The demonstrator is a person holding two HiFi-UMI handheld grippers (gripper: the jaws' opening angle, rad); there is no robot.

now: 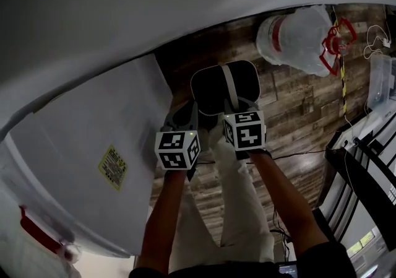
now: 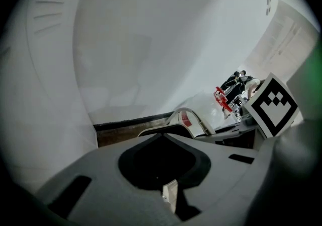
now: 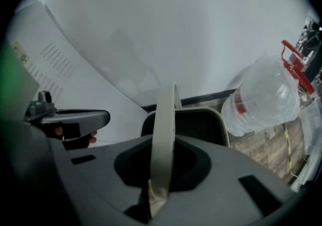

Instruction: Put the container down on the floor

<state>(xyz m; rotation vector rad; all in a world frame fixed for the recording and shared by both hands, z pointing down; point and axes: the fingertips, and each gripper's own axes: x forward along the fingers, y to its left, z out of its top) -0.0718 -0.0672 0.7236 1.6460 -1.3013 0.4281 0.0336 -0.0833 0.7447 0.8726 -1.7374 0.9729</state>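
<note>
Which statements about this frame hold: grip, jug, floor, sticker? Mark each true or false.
1. The right gripper is shut on the beige handle of the dark container. True.
2. The water jug stands upright. False: it lies on its side, with its red carry handle pointing away from the container.
3. The floor is wood plank. True.
4. The sticker on the white appliance is red. False: it is yellow.
5. The water jug sits inside the container. False: it lies on the floor beside the container.
</note>
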